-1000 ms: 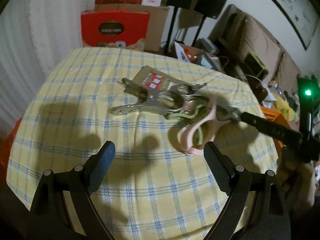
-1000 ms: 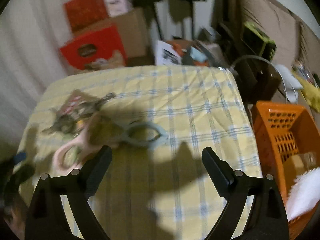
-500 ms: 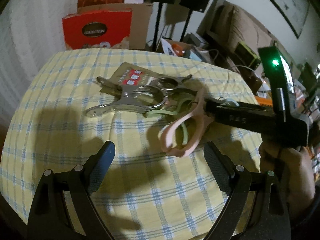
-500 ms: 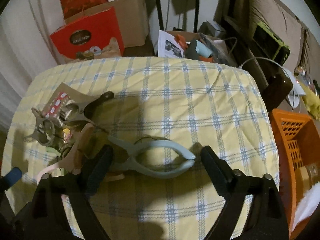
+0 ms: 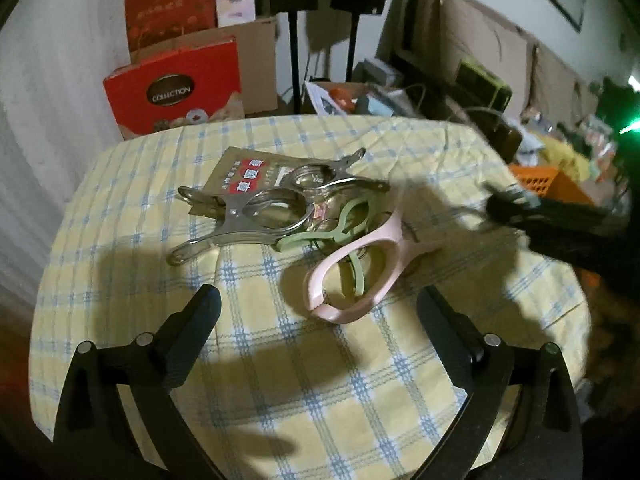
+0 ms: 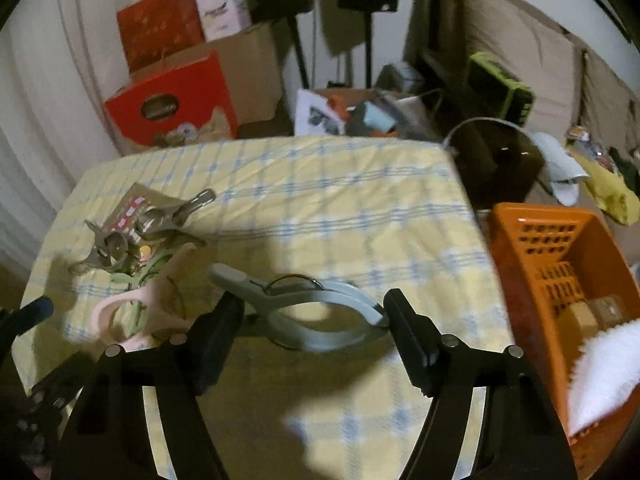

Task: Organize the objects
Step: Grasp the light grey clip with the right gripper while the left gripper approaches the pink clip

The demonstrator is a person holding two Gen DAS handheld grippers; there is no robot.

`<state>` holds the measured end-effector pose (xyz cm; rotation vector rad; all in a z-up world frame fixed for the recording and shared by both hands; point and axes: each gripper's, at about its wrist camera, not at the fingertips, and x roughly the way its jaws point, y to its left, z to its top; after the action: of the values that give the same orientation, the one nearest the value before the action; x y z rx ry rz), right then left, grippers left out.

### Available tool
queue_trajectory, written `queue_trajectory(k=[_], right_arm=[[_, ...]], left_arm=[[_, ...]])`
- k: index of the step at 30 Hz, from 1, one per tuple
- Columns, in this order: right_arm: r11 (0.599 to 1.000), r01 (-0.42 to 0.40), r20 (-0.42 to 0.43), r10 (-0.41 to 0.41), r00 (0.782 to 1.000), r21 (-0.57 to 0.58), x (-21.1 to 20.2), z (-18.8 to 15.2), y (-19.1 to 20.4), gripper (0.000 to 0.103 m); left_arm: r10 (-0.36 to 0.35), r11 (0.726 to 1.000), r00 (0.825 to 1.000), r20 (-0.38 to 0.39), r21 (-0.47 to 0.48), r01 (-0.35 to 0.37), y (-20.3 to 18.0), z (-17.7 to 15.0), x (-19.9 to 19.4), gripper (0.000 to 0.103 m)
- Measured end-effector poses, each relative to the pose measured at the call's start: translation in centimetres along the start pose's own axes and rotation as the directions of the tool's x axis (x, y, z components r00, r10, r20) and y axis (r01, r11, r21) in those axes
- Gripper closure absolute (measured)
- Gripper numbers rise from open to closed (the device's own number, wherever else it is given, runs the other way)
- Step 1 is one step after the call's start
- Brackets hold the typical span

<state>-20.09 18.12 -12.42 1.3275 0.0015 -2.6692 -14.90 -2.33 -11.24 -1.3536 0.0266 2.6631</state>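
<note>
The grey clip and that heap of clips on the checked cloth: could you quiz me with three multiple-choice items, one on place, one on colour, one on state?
1. Where is the grey clip?
A. between the right gripper fingers
B. in the orange basket
C. on the red box

2. What colour is the clip nearest the left gripper?
A. blue
B. pink
C. black

3. How is the left gripper?
A. shut on a clip
B. open, holding nothing
C. out of view

Answers: 1 A, fingers flank the grey clip; 2 B, the pink clip lies closest; 3 B, its fingers are spread apart above the cloth.
</note>
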Motion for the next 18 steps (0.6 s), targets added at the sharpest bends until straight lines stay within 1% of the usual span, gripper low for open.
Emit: queue_trajectory(k=[4, 6, 7, 10, 18], right_arm=[[0.999, 0.000, 0.014, 0.000, 1.000, 0.038, -2.0, -0.4, -1.5, 0.029], [0.999, -0.004, 0.024, 0.003, 1.000, 0.045, -2.5, -0.6, -2.0, 0.029], [0.999, -0.005, 0.026, 0.003, 1.000, 0.049, -2.6, -0.6, -2.2, 0.029], [0.998, -0.008, 0.037, 0.005, 0.999, 0.063, -2.7, -0.8, -3.0, 0.029], [0.996, -0.027, 0.028, 0.025, 0.999, 0.081, -2.0, -0.9, -3.4, 0.029]], left_arm=[[-0.021, 0.999, 1.000, -0.017, 0.034, 0.021, -1.1, 0.4, 1.7, 0.005], [-0.002, 0.996, 1.000, -0.026, 0.091, 0.004, -2.0, 0.6, 2.7, 0.005], [0.016, 0.992, 0.999, -0.048, 0.129, -0.009, -2.6, 0.7, 3.4, 0.005], [0.060, 0.980, 0.996, -0.060, 0.192, -0.048, -3.8, 0.7, 4.2, 0.005], [0.069, 0.980, 0.996, -0.065, 0.194, -0.055, -4.1, 1.3, 5.3, 0.006]])
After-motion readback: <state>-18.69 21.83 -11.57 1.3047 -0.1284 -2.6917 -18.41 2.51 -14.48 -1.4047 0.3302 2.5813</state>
